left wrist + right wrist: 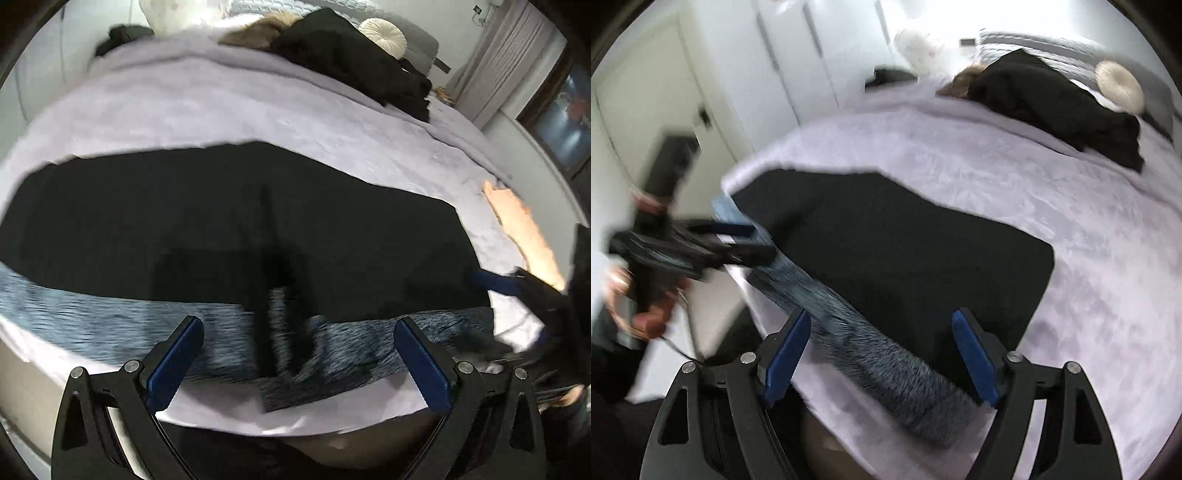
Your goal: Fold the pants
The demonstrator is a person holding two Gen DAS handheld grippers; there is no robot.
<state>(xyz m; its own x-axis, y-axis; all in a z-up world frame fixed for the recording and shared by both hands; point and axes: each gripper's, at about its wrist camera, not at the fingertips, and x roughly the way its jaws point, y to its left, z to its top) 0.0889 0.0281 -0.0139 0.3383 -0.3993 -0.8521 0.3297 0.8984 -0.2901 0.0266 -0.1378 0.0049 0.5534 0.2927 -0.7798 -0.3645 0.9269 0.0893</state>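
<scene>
Pants (pixel 240 221) lie flat on the bed (pixel 229 110), just ahead of both grippers; the left gripper (pixel 299 358) hangs with jaws apart and empty over the near band; the right gripper (pixel 881 354) too stands wide, nothing between its pads; black cloth, folded into a broad slab, blue-grey knit waistband (pixel 871 354) along the near bed edge; beyond, open lilac cover, then a dark heap of clothes (pixel 354 55) and a round cushion (pixel 384 35).
</scene>
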